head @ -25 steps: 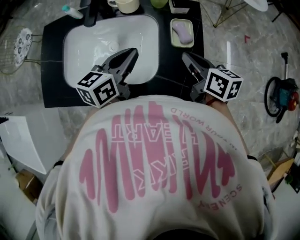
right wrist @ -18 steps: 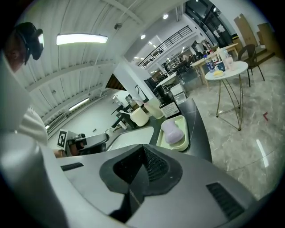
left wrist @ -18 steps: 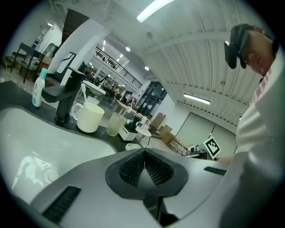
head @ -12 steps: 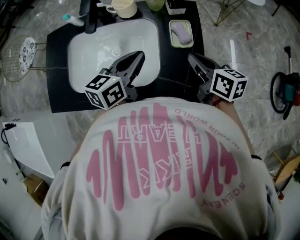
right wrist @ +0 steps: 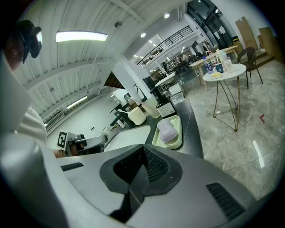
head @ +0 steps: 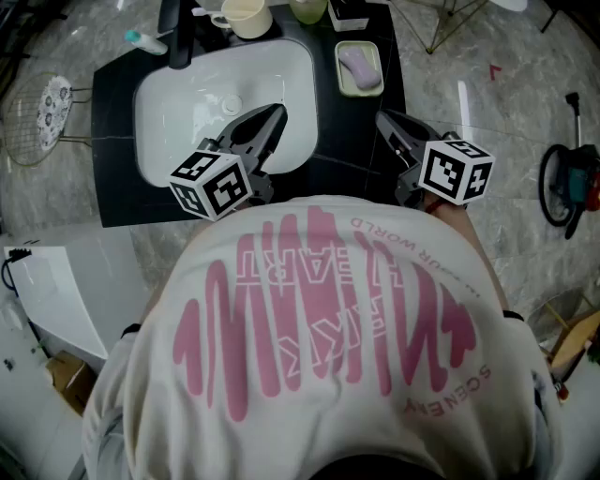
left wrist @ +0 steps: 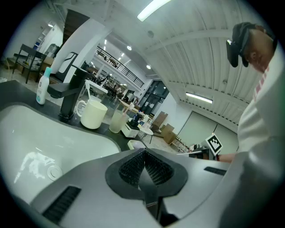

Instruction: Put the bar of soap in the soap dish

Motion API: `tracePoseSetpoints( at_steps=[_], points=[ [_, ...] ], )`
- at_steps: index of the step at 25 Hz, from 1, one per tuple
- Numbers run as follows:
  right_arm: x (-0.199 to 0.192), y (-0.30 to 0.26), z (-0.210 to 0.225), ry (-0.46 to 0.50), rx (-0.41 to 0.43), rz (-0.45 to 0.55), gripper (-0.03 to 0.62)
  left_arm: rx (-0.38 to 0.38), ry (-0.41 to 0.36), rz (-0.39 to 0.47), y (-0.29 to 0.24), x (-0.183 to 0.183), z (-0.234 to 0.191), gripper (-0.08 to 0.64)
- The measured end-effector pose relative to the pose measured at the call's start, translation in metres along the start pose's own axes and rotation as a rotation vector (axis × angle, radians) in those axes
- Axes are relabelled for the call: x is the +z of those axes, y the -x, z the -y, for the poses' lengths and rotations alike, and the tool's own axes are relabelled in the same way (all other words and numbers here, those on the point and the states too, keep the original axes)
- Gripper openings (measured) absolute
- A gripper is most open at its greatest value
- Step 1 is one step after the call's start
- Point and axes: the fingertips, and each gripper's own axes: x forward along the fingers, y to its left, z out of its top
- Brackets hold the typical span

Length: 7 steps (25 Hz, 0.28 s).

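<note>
A lilac bar of soap (head: 361, 63) lies in the pale green soap dish (head: 343, 77) on the black counter (head: 352, 141), right of the white sink (head: 187, 103). The right gripper view shows the soap (right wrist: 167, 131) lying in its dish (right wrist: 179, 141) just ahead. My right gripper (head: 382, 117) hovers over the counter short of the dish, shut and empty (right wrist: 143, 150). Over the sink's near right part my left gripper (head: 277, 114) is held with its pads together and nothing between them (left wrist: 143, 152).
A black faucet (head: 178, 33), a cream mug (head: 247, 13), a pale green cup (head: 309, 7) and a small box stand along the counter's back. A tube (head: 145, 39) lies at the back left. A wire basket (head: 42, 112) and a red tool (head: 572, 192) sit on the floor.
The head view has shifted slightly since the earliest frame. Both grippers and the soap keep their places.
</note>
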Motion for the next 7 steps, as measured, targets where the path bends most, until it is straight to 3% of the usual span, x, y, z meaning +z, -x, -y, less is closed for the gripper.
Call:
tracePoseSetpoints(
  at_steps=[7],
  points=[
    [-0.0043, 0.0018, -0.0004, 0.012, -0.009, -0.011, 0.017, -0.002, -0.003, -0.006, 0.0029, -0.0032, 0.0029, 0.008]
  ],
)
